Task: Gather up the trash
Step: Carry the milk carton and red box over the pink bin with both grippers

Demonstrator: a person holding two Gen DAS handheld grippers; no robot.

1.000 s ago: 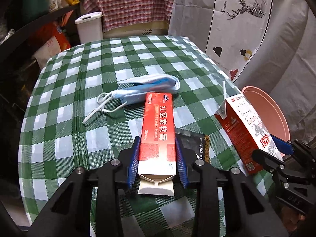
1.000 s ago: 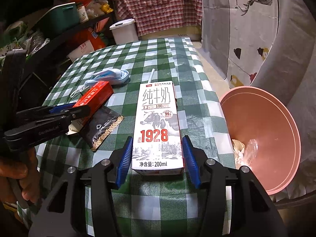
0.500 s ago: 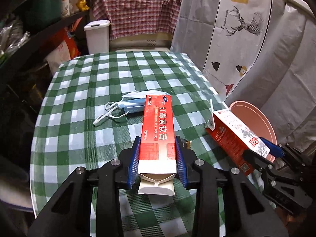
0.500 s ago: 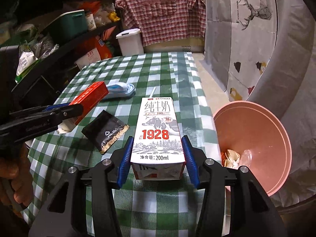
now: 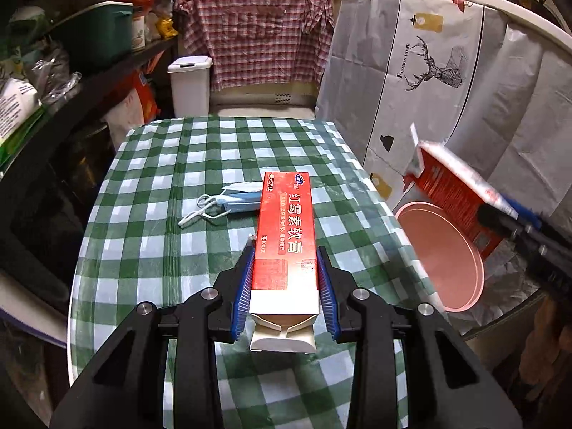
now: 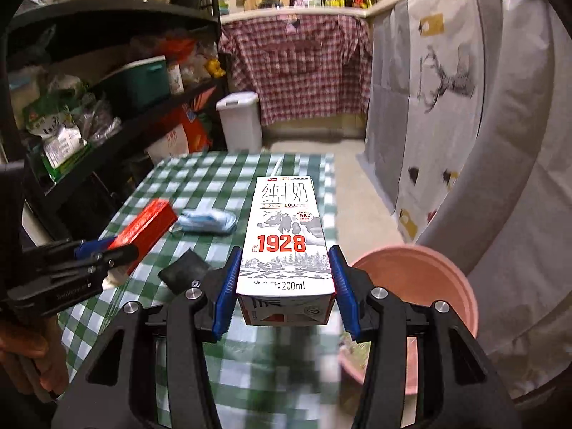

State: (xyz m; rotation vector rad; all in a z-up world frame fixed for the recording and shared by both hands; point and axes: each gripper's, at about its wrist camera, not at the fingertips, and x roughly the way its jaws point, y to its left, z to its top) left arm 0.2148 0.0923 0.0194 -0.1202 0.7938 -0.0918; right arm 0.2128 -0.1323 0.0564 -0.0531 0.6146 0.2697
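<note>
Checked table [image 5: 143,250] | ointment box [image 5: 287,228] lengthwise (flap rearward) | milk carton [image 6: 284,239] likely level

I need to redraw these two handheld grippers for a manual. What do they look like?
The left gripper and right gripper match: angular matte-black bodies with triangular cut-outs, round silver bolts at the joints, and fingers lined with ribbed blue pads. Faint embossed lettering marks the left's side. No cables show. A bare hand grips the left one.

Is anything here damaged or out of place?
Yes. The red box in the left gripper has its end flaps hanging open. A face mask and black packet lie loose on the table.
</note>
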